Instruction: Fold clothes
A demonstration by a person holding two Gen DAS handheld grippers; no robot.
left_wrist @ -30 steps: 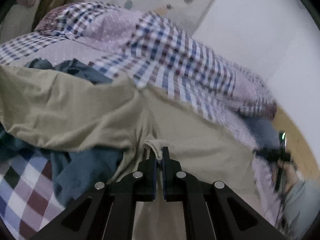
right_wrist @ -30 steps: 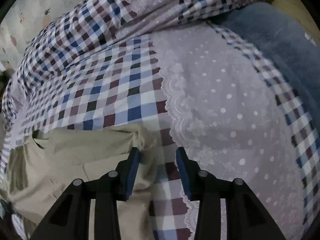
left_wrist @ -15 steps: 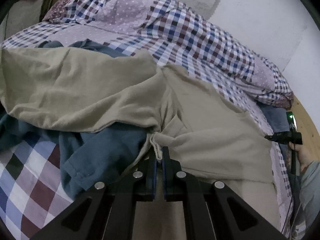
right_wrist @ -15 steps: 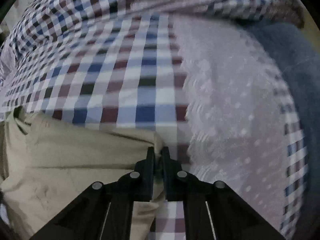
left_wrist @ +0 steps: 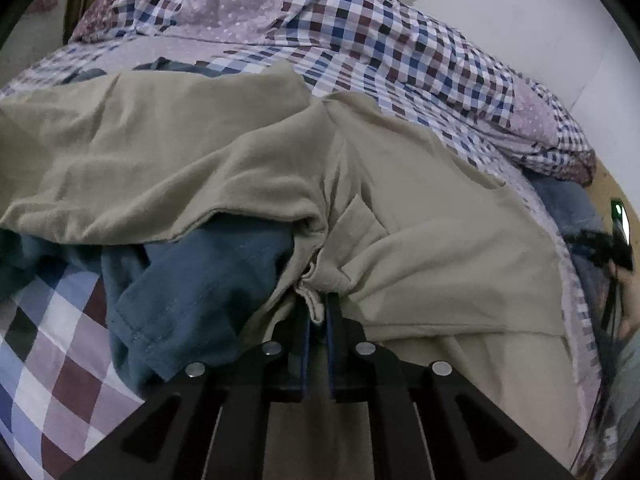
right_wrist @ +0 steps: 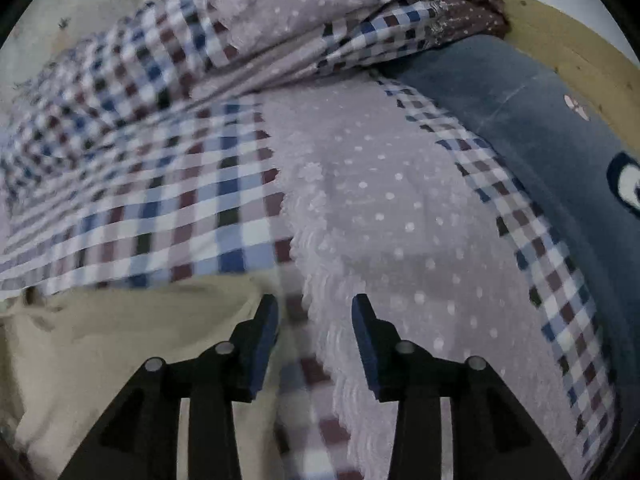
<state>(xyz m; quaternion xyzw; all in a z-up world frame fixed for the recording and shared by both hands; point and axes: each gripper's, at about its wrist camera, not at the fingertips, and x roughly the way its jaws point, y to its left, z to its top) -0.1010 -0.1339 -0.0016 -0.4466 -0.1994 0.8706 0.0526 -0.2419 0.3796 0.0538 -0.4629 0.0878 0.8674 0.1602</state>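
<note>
A beige garment (left_wrist: 248,160) lies spread over the checked bedding, partly folded on itself. My left gripper (left_wrist: 318,312) is shut on a bunched hem of it near the bottom centre. A dark blue garment (left_wrist: 192,280) pokes out from under the beige one at the left. In the right wrist view the beige garment (right_wrist: 120,340) fills the lower left, its corner lying just left of my right gripper (right_wrist: 314,312), which stands open over the bedding with nothing between its fingers.
A checked and dotted lilac duvet (right_wrist: 360,200) covers the bed, bunched up at the far side (left_wrist: 400,48). A blue pillow (right_wrist: 540,120) lies at the right against a wooden bed frame (right_wrist: 568,40). A person's hand (left_wrist: 624,300) shows at the right edge.
My right gripper closed on the beige corner half a second ago and has now opened, letting it go. My left gripper stays shut on the hem, and the beige garment has settled flatter.
</note>
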